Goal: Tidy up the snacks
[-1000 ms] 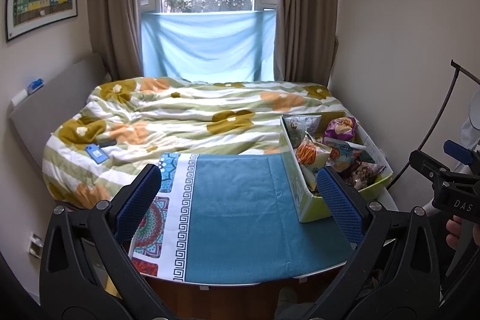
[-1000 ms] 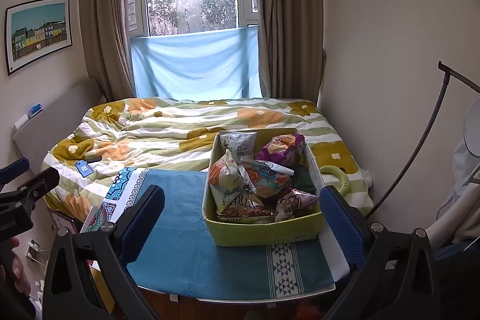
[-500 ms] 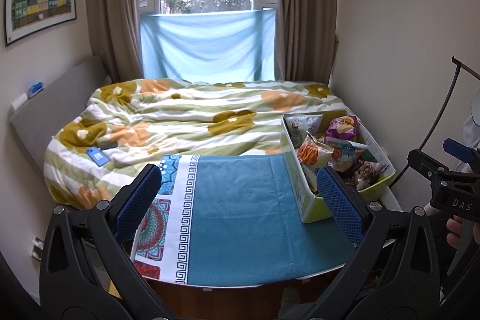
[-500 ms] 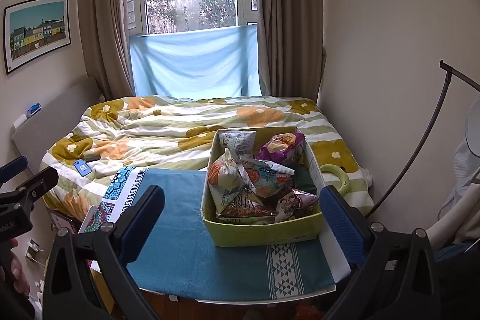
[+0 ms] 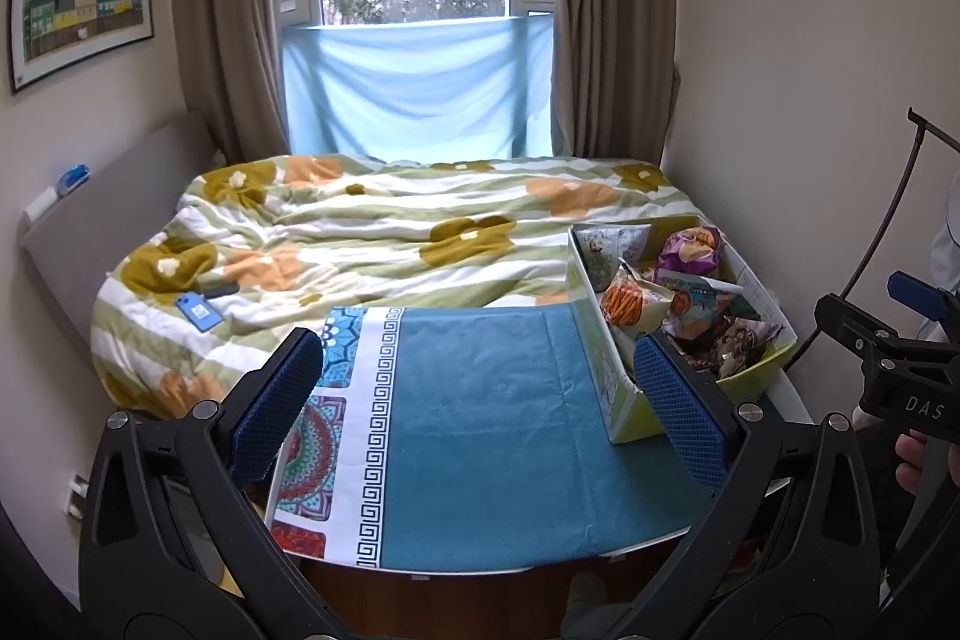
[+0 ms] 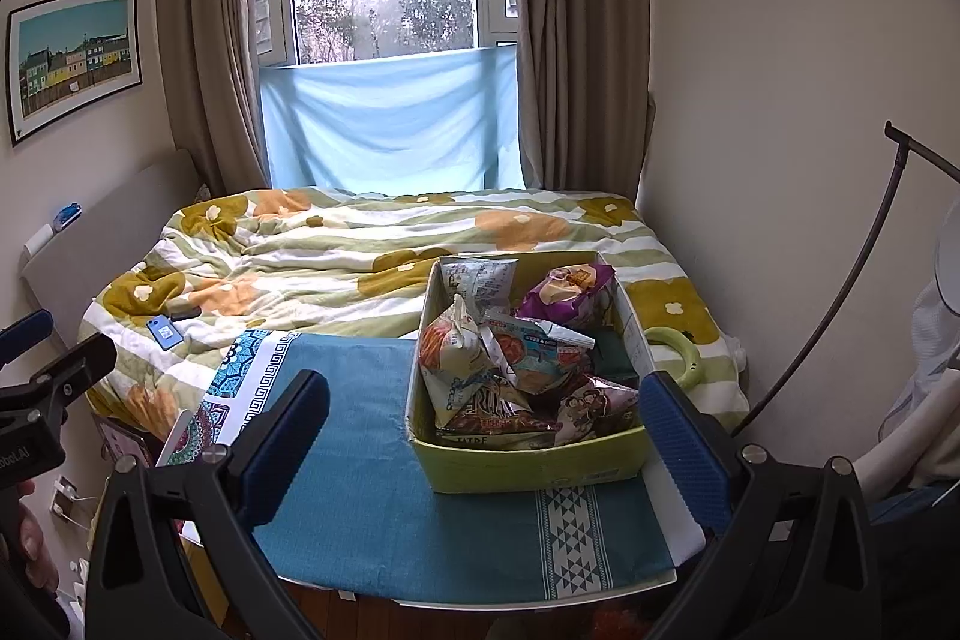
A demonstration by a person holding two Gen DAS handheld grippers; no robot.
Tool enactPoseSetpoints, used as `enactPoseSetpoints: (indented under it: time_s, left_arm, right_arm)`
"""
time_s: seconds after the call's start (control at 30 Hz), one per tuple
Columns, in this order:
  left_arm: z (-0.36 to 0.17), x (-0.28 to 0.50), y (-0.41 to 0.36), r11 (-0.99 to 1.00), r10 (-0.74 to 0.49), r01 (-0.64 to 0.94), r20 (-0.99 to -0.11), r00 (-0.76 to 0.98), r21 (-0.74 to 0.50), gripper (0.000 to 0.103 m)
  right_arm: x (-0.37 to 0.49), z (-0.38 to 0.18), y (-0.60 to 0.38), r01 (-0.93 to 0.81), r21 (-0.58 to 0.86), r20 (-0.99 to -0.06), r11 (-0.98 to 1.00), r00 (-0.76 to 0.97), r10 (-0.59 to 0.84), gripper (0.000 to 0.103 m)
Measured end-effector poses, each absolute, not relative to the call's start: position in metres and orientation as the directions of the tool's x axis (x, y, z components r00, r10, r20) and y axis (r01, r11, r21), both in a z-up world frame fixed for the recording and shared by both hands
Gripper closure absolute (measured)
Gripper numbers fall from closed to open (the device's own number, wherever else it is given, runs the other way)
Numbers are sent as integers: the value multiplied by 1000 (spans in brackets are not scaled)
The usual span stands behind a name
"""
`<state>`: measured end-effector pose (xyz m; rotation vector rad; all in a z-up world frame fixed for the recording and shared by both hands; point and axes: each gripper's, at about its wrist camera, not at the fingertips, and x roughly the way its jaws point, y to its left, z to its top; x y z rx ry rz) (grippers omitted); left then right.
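A yellow-green cardboard box (image 6: 540, 466) stands on the right part of a small table under a teal cloth (image 6: 372, 490). It holds several snack bags, among them an orange-and-white bag (image 6: 450, 358) and a purple bag (image 6: 564, 295). The box also shows at the right in the left wrist view (image 5: 624, 400). My right gripper (image 6: 480, 430) is open and empty, hovering in front of the box. My left gripper (image 5: 480, 406) is open and empty above the teal cloth (image 5: 480, 400), left of the box.
A bed with a flowered quilt (image 5: 372, 238) lies behind the table, with a blue card (image 5: 198, 310) on it. A green ring (image 6: 678, 355) lies on the bed right of the box. A wall stands close on the right.
Both grippers have drifted very slightly; the views are almost the same. Nothing was grasped or moved.
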<state>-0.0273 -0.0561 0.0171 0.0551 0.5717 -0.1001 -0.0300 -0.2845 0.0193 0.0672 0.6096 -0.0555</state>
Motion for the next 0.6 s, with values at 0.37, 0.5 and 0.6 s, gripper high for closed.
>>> enactPoseSetpoints:
  time_s: [0.37, 0.5, 0.6]
  left_arm:
    - [21, -31, -59, 993, -87, 114, -530, 843, 19, 0]
    - [21, -31, -61, 992, -94, 122, -524, 847, 19, 0]
    - [20, -31, -66, 992, -94, 126, -520, 849, 26, 0]
  right_arm:
    - [-29, 18, -282, 66, 46, -571, 997, 821, -28, 0]
    - [-29, 19, -283, 67, 47, -570, 997, 821, -28, 0]
    - [-29, 19, -283, 68, 46, -571, 997, 820, -30, 0]
